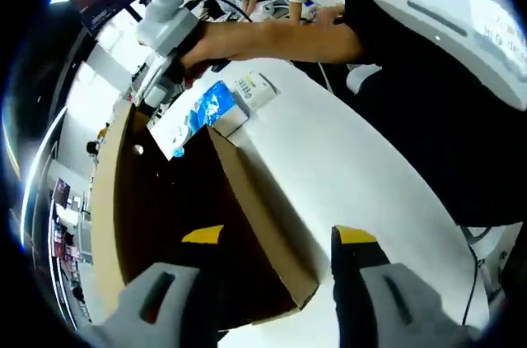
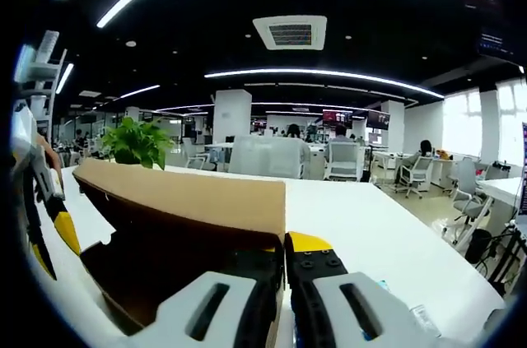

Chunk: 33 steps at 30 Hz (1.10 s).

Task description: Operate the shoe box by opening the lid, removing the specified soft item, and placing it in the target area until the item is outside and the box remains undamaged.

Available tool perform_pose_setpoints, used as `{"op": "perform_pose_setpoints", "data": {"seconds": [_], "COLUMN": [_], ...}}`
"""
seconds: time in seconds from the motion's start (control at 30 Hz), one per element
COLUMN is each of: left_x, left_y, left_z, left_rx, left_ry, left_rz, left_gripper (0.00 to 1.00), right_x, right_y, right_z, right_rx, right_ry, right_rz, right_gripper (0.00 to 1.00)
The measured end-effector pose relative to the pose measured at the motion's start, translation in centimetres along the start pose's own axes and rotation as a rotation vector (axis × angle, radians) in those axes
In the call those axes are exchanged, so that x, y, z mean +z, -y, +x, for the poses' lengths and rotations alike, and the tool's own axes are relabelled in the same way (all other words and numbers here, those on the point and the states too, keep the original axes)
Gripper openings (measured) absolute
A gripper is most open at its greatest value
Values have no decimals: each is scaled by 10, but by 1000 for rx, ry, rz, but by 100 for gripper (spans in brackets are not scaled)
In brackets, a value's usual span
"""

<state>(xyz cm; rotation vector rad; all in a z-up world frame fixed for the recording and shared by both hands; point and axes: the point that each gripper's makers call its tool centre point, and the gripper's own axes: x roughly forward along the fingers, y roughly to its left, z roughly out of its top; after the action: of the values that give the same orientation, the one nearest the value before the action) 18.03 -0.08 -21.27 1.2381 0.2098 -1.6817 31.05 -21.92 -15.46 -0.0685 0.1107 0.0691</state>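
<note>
Seen from the left gripper (image 1: 276, 241): jaws apart, astride the near wall of the open cardboard shoe box (image 1: 263, 225) on the white table (image 1: 346, 159). Right gripper (image 2: 284, 253) clamped on the box wall at the far end, beside a blue-and-white packet (image 1: 202, 113); forearm stretched over the table.

Open-plan office: black ceiling with long strip lights (image 2: 321, 74) and a square air vent (image 2: 290, 32), rows of white desks (image 2: 387, 233) with swivel chairs (image 2: 416, 174) and seated people, wall screens (image 2: 338, 117) at the back, a potted plant (image 2: 136, 142), large windows (image 2: 515, 122) on one side.
</note>
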Motion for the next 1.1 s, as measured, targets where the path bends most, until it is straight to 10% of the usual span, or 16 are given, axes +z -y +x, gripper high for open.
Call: {"op": "perform_pose_setpoints", "data": {"seconds": [0.4,0.8,1.1], "left_x": [9,10,6], "left_y": [-48,-104,-113], "left_z": [-52,-71,-60], "left_rx": [139,320,311], "left_ry": [-55,-227,-305], "left_rz": [-387,-349,-360], "left_gripper": [53,56,54], "right_x": [1,2,3], "right_y": [1,-2,-3], "right_z": [-1,-2,-3], "right_rx": [21,24,29], "right_ry": [22,31,29], "right_rz": [11,1,-11], "right_gripper": [1,1,1]}}
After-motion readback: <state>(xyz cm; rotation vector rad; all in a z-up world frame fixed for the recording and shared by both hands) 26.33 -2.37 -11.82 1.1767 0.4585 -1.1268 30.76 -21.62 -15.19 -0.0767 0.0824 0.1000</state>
